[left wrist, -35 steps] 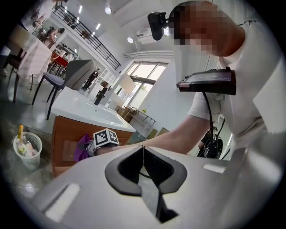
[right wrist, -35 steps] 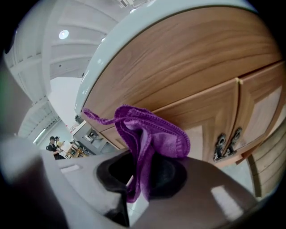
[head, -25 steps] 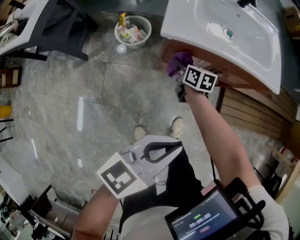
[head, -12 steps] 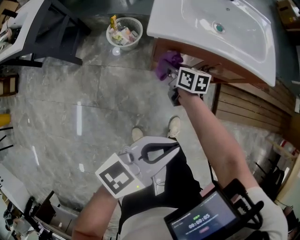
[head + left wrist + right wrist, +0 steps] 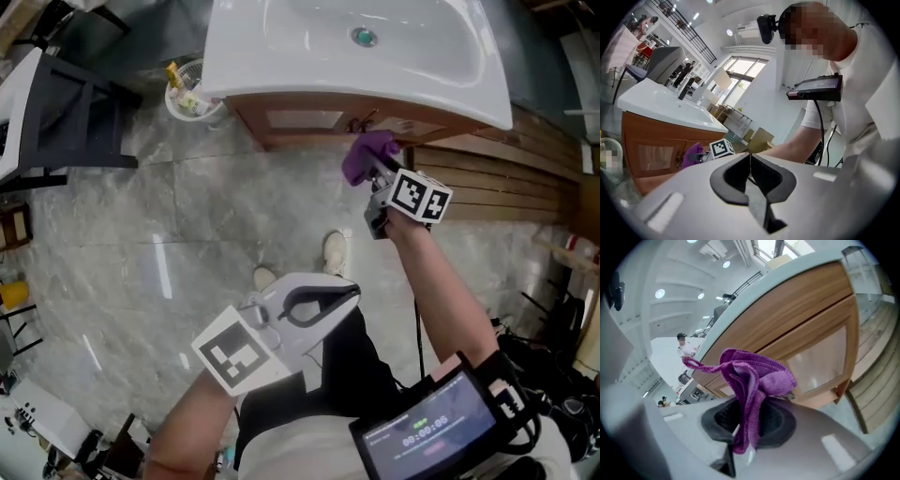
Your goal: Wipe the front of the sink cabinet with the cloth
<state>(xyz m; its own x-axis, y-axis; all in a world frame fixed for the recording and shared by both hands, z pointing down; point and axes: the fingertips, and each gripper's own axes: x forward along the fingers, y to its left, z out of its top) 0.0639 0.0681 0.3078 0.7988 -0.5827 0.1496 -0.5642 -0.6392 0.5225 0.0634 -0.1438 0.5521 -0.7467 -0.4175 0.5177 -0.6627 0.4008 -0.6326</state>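
Grey marble floor lies below as my right gripper clamps the purple cloth, pressed, I think, to the wooden sink cabinet front, mid-wipe; next I should sweep sideways, left gripper closed, empty.

The head view looked steeply down from above, with the sink cabinet at 12 o'clock. The left gripper view sat low and well apart from it, seeing it at 9 o'clock. The right gripper view faced its front from close by. All three shared the sink cabinet and the cloth.
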